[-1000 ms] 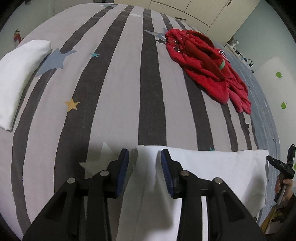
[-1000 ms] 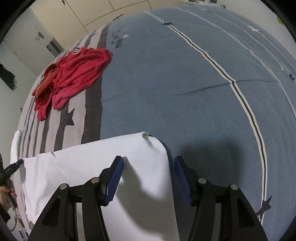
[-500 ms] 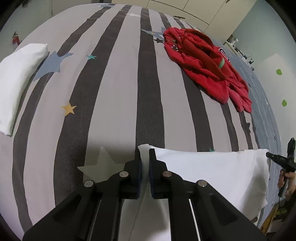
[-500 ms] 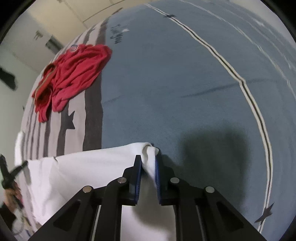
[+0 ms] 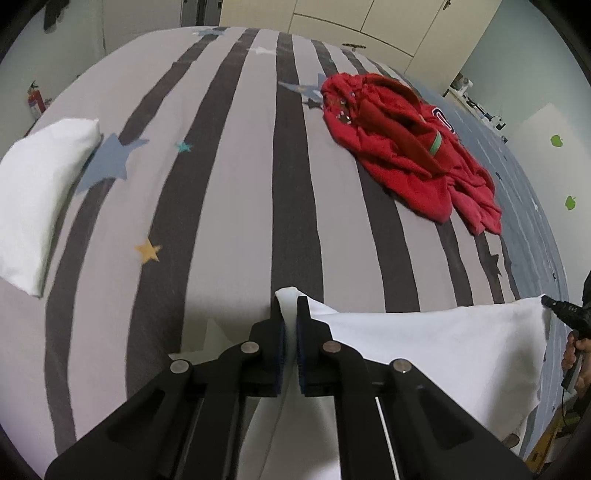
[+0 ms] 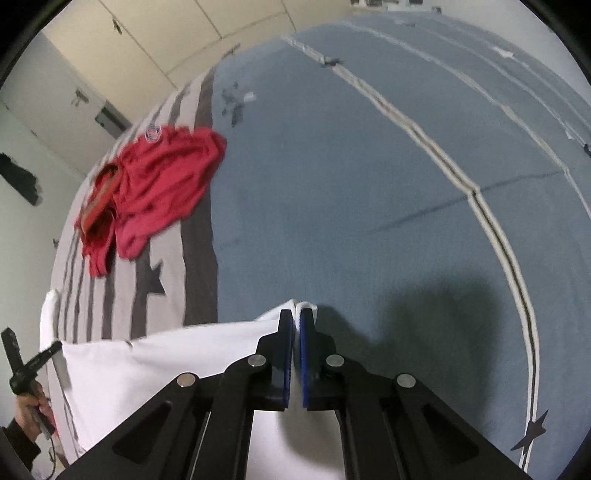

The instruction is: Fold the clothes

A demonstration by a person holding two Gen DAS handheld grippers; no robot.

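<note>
A white garment (image 5: 436, 350) is stretched between both grippers, lifted off the bed. My left gripper (image 5: 290, 306) is shut on its left corner, a tuft of cloth poking out above the fingertips. My right gripper (image 6: 296, 317) is shut on the opposite corner of the white garment (image 6: 166, 362), which sags to the left in that view. A crumpled red garment (image 5: 402, 147) lies farther back on the bed, also seen as the red garment (image 6: 147, 192) at the upper left of the right wrist view.
The bed cover is grey-striped with stars (image 5: 236, 184) on the left half and plain blue with a pale line (image 6: 369, 184) on the right. A folded white item (image 5: 40, 192) lies at the far left. Cupboards (image 5: 351, 18) stand beyond the bed.
Both grippers went from open around the white garment's corners to shut on them, then lifted the cloth off the bed and moved forward a little.
</note>
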